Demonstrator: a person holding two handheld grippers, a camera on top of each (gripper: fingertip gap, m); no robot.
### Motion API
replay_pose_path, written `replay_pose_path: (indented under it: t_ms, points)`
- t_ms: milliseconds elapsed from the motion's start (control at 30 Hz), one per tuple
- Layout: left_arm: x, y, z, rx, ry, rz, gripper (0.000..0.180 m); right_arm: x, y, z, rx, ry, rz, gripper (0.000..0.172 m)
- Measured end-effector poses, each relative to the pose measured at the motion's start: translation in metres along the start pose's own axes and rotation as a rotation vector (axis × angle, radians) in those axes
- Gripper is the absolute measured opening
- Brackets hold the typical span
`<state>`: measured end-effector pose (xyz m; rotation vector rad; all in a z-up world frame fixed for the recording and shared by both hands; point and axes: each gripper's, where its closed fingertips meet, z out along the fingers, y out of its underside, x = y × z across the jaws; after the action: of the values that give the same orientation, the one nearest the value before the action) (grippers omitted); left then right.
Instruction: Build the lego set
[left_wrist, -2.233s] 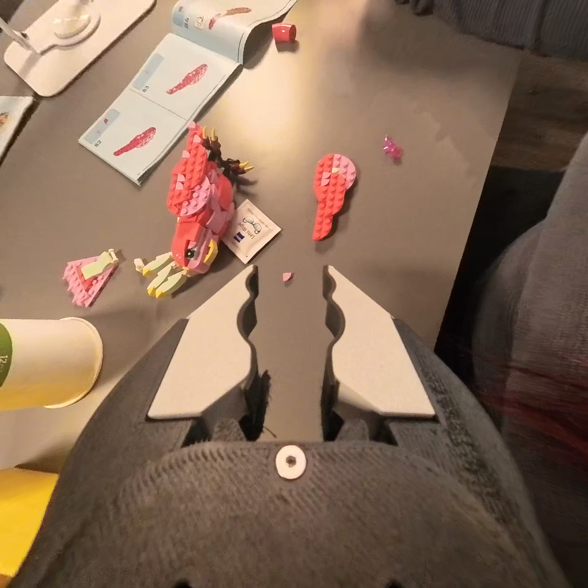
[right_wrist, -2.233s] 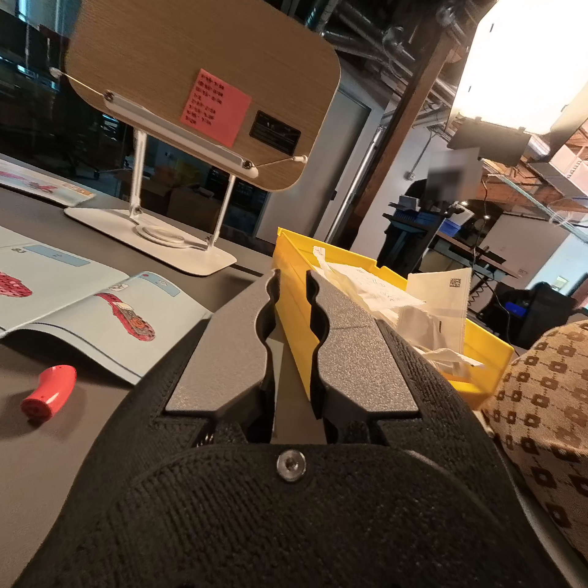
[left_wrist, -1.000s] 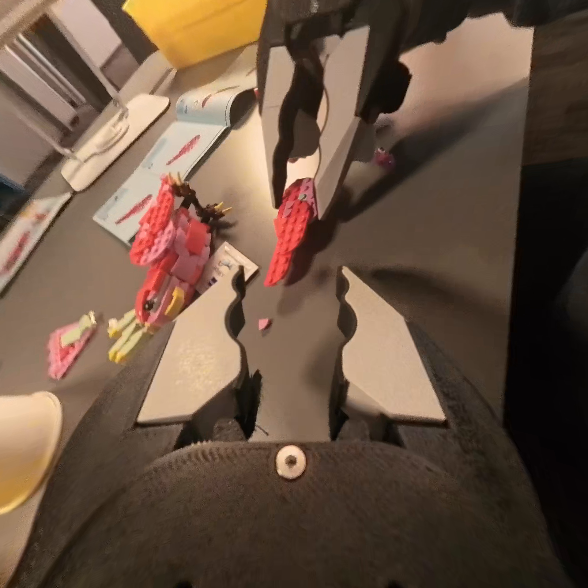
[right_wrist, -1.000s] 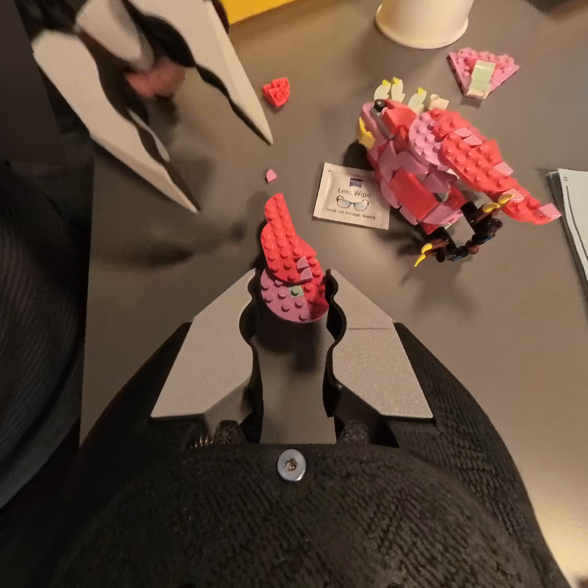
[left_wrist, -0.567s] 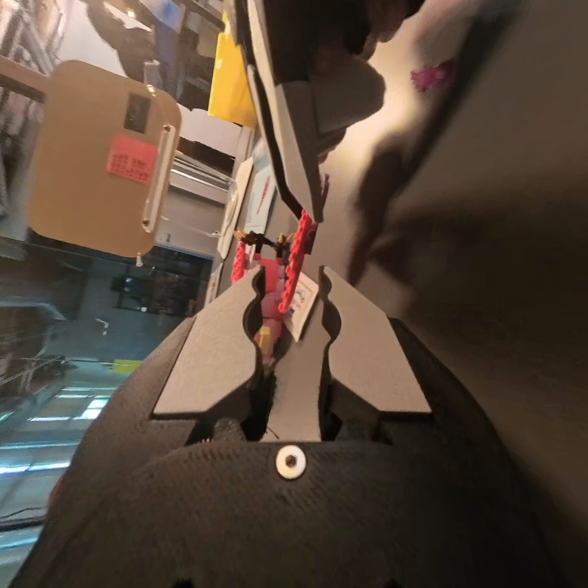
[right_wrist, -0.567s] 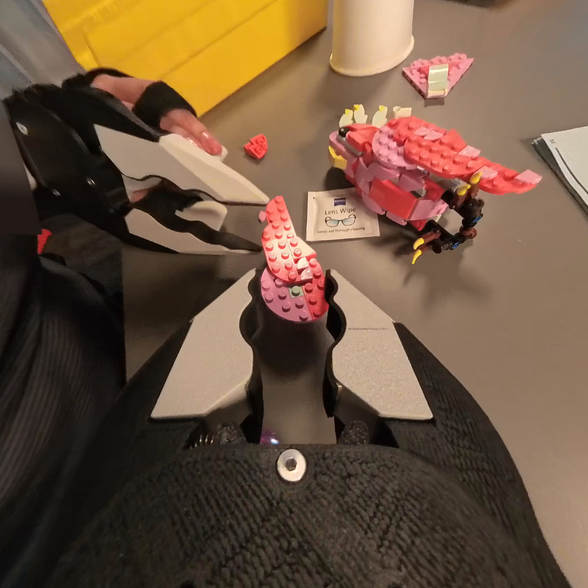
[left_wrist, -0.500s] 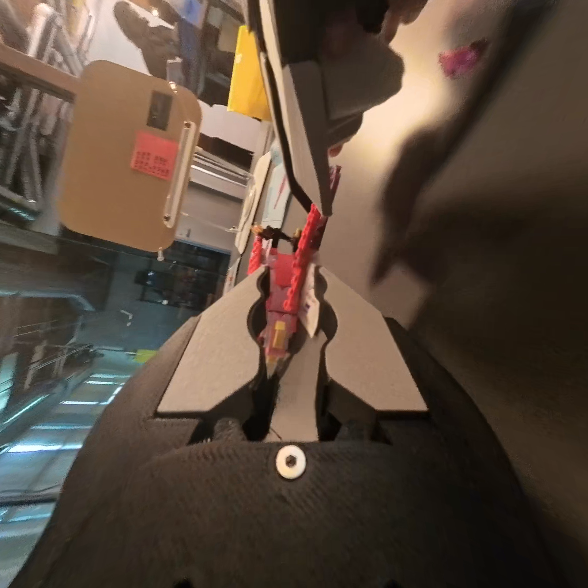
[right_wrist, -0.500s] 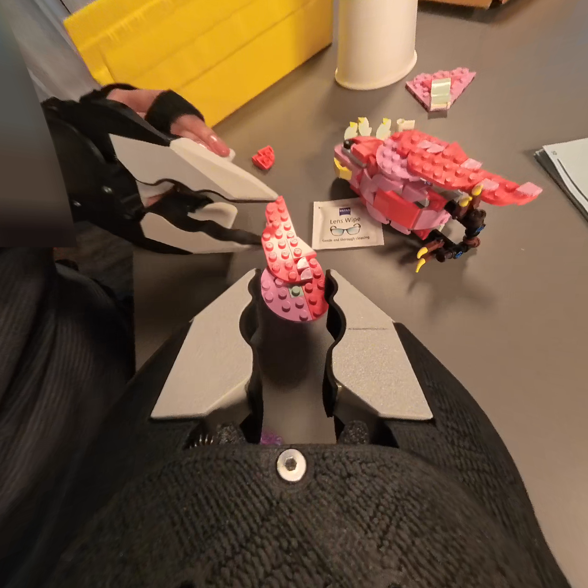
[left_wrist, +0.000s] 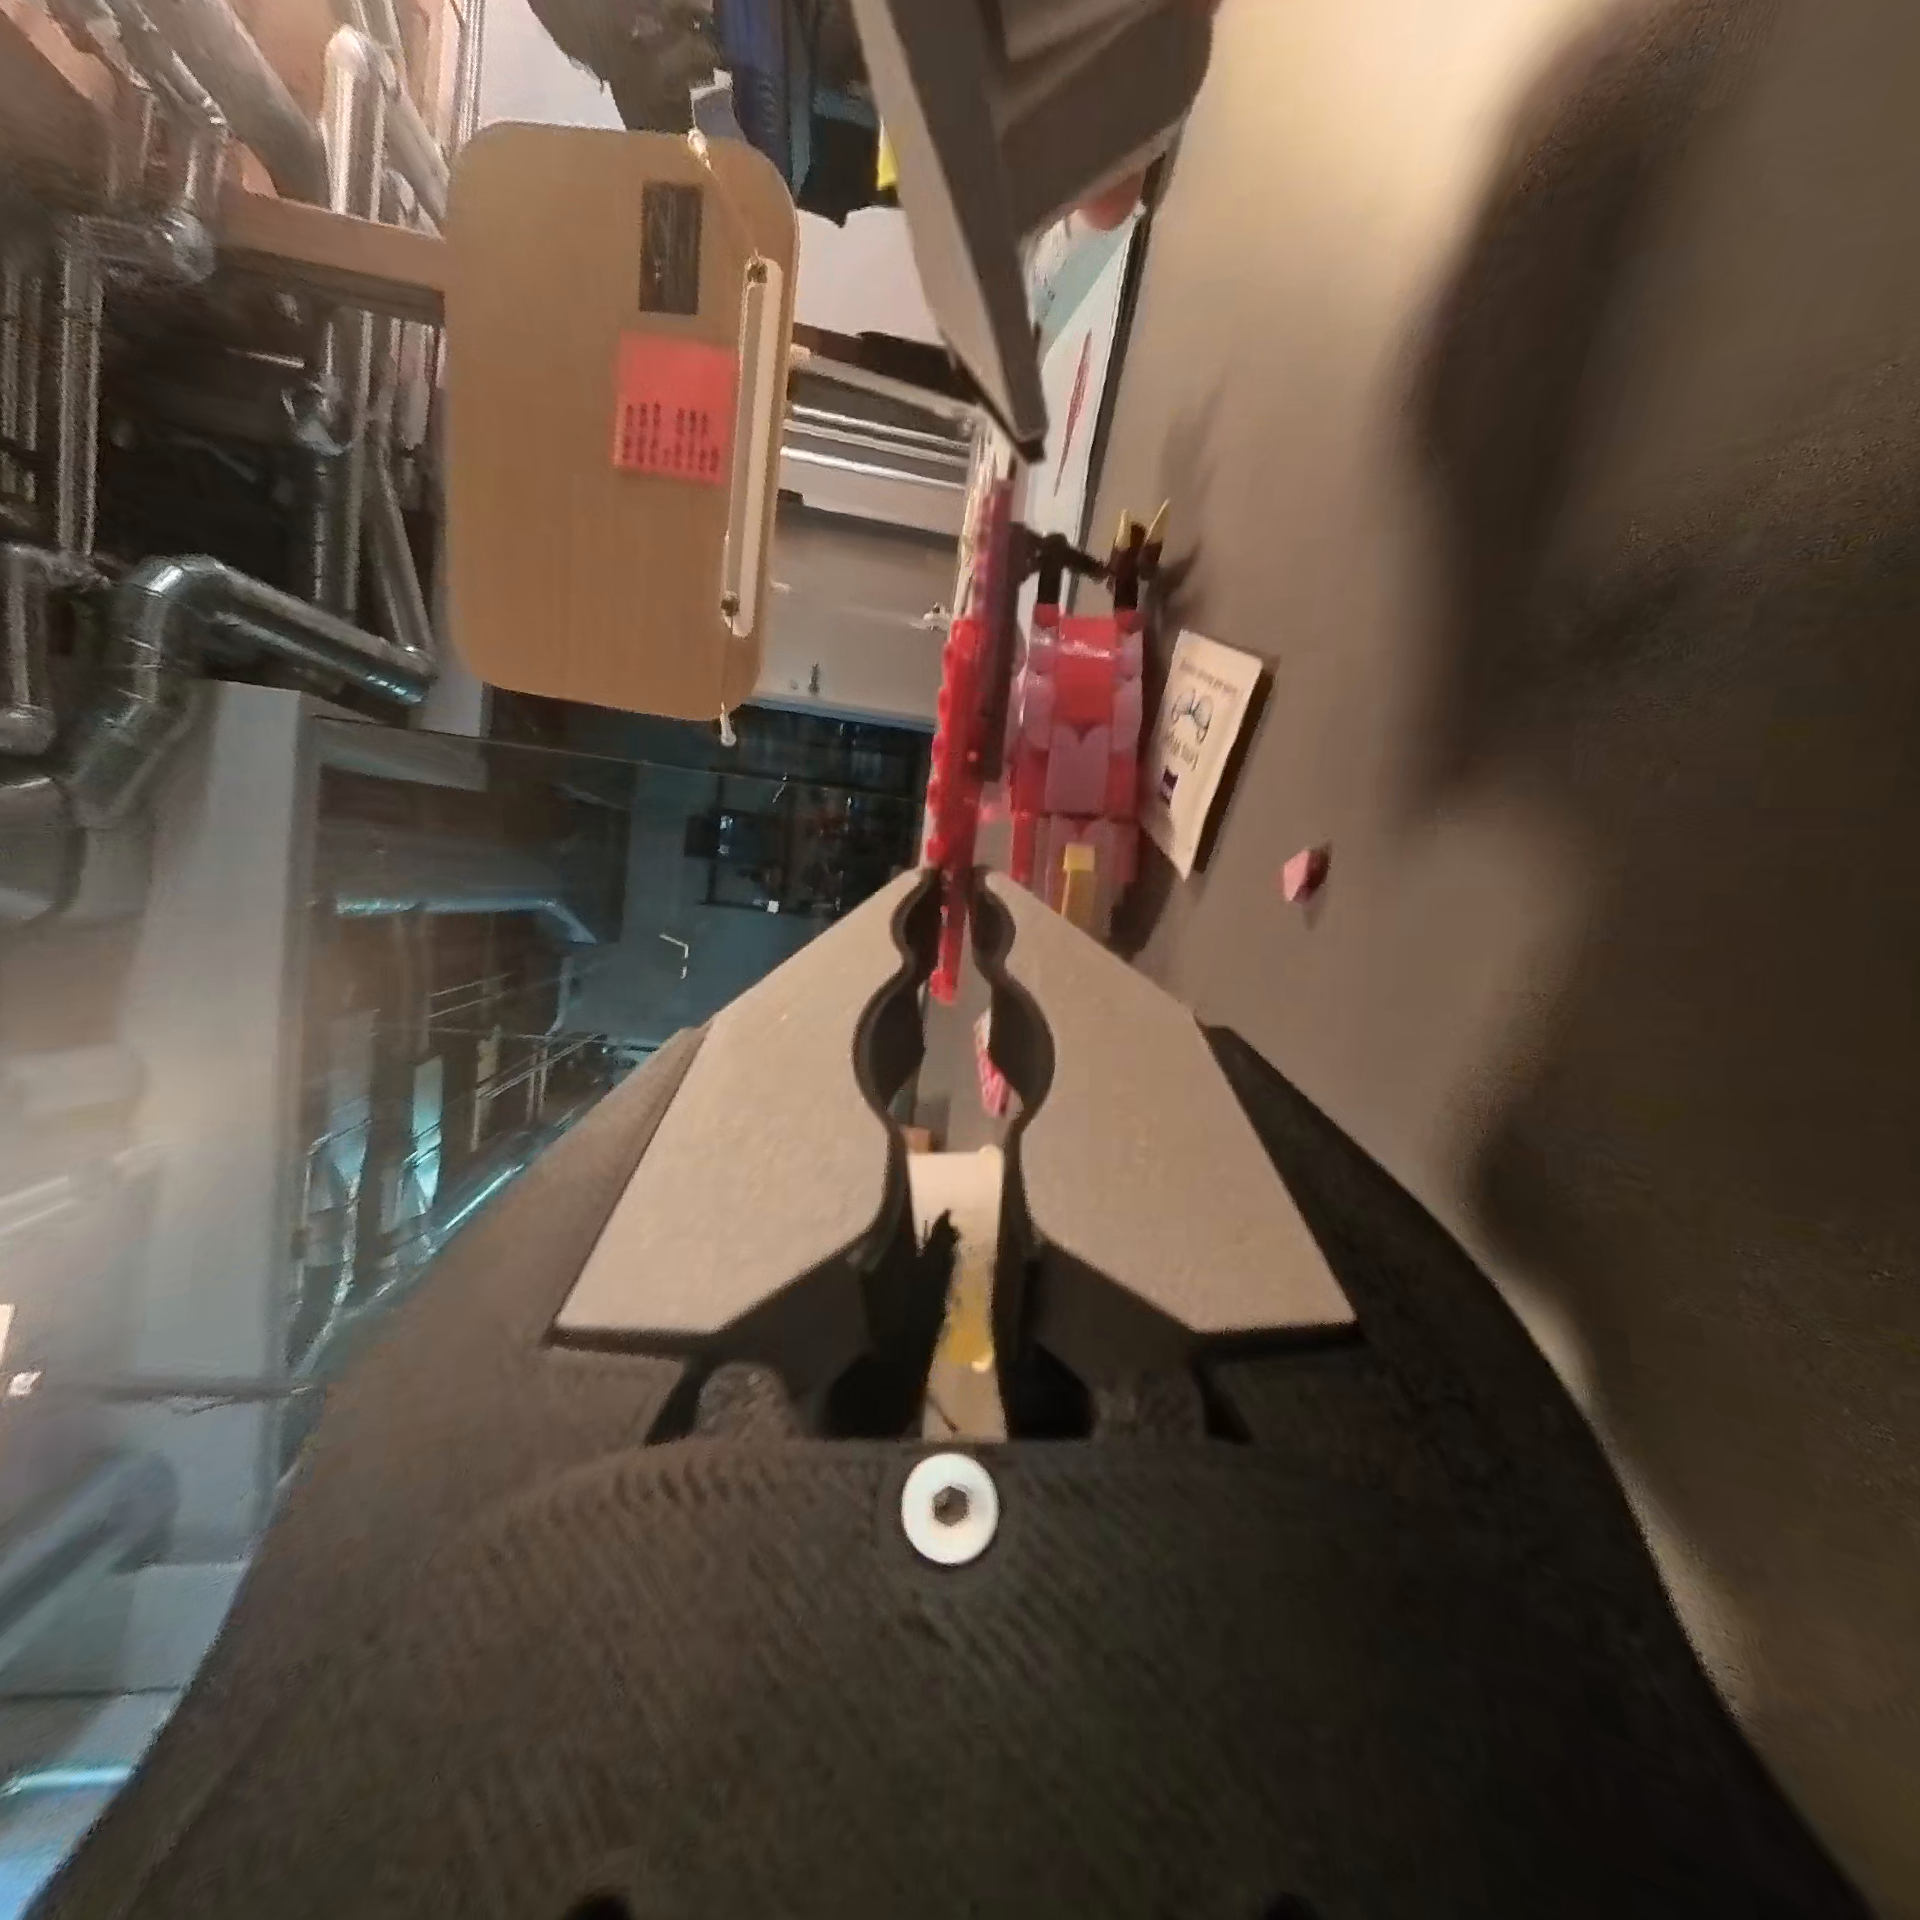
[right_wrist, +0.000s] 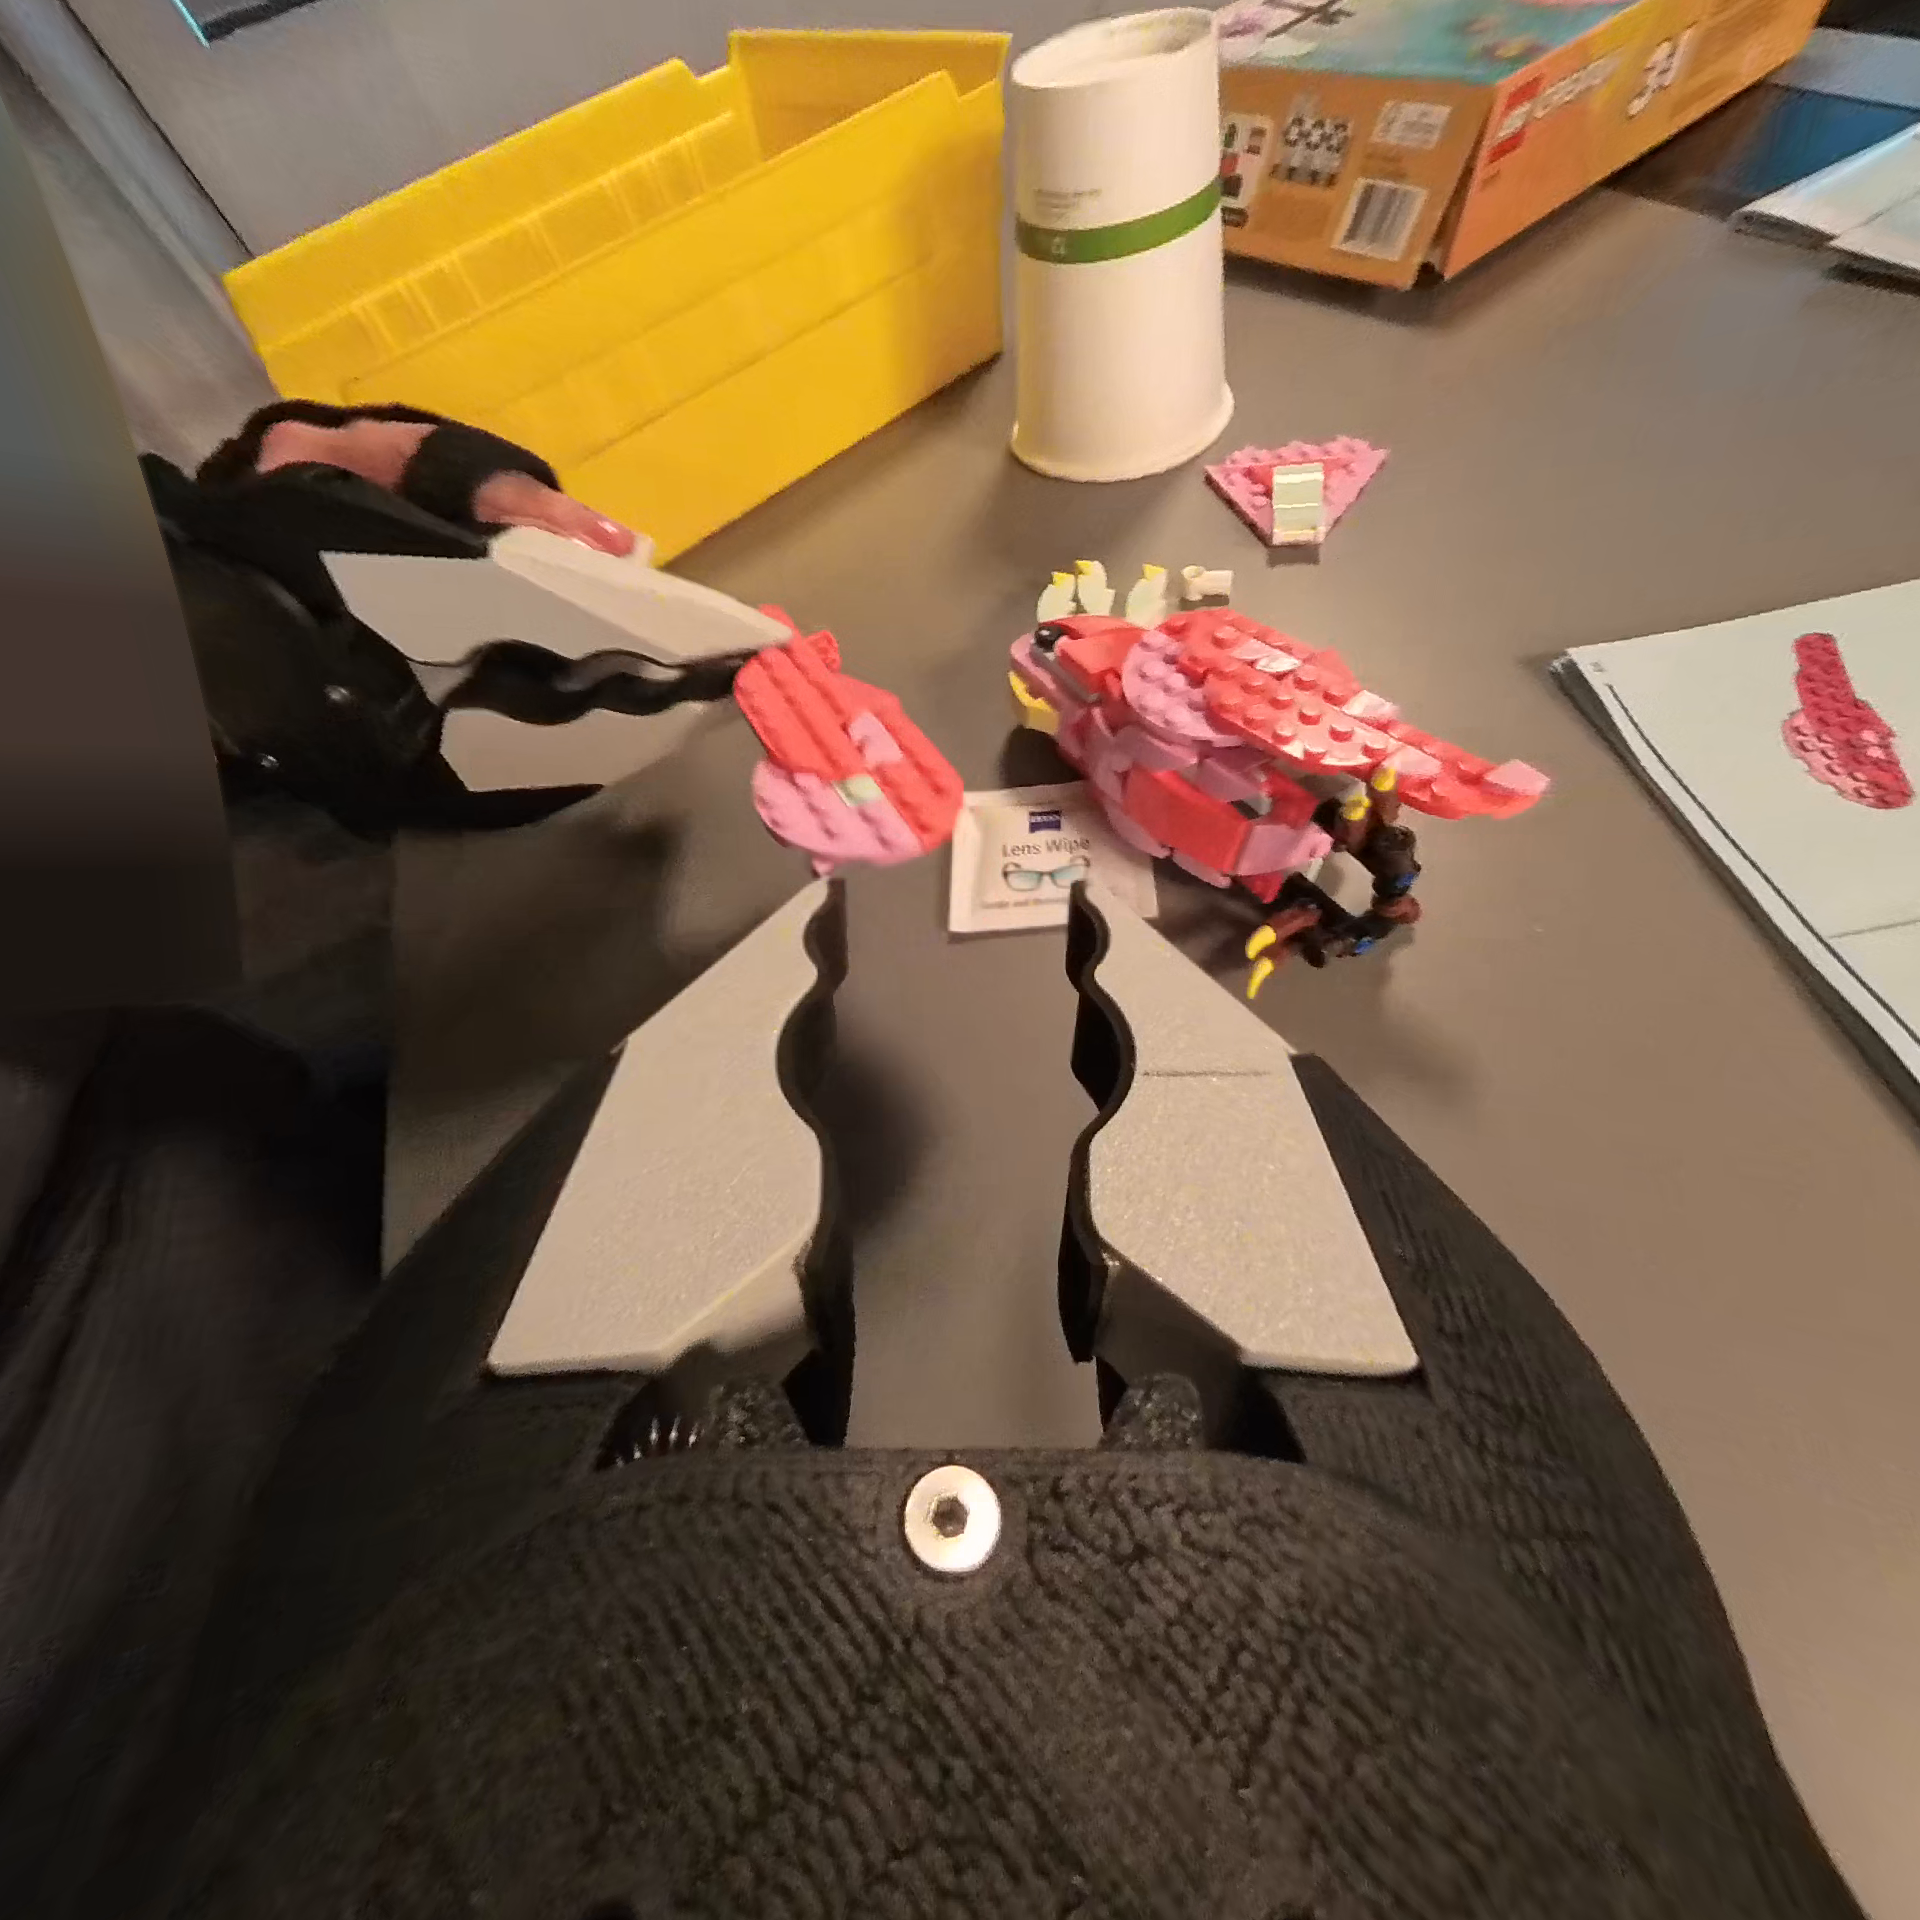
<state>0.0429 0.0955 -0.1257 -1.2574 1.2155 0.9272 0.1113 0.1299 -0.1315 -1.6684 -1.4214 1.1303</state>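
The dark grey desk (right_wrist: 1558, 499) carries everything. Largest on it is a yellow bin (right_wrist: 644, 270) at the far left, with a printed cardboard box (right_wrist: 1475, 135) lying far right of it and an open instruction booklet (right_wrist: 1766, 790) at the right edge. A white paper cup (right_wrist: 1117, 260) stands upside down between bin and box.

The right hand-held gripper (right_wrist: 951, 904) hangs above the desk with its jaws spread and nothing between them. Just beyond its tips lies a white wipe sachet (right_wrist: 1023, 862).

The left hand-held gripper (left_wrist: 954, 883), turned on its side, is pinched on the narrow end of a red and pink brick wing (right_wrist: 842, 758). Its fingers (right_wrist: 623, 613) press the plate from both faces, and the wing is held clear of the desk, its round pink end close to the right gripper's left fingertip.

Right of the wing sits a red and pink brick bird (right_wrist: 1247, 748), touching the sachet. A small pink brick wedge (right_wrist: 1294, 488) lies near the cup's rim, and a tiny pink piece (left_wrist: 1307, 868) lies on the desk near the sachet.
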Motion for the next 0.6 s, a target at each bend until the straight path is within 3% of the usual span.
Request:
replay_pose_path:
  t_ms: [300,600]
  points:
    - [0.003,0.022,-0.013,-0.089,-0.026,0.069,0.004,-0.01,0.031,0.036,-0.227,-0.014,-0.16,0.029]
    - [0.007,0.047,-0.034,-0.18,-0.028,0.156,0.004,-0.045,0.029,0.074,-0.281,-0.193,-0.345,0.016]
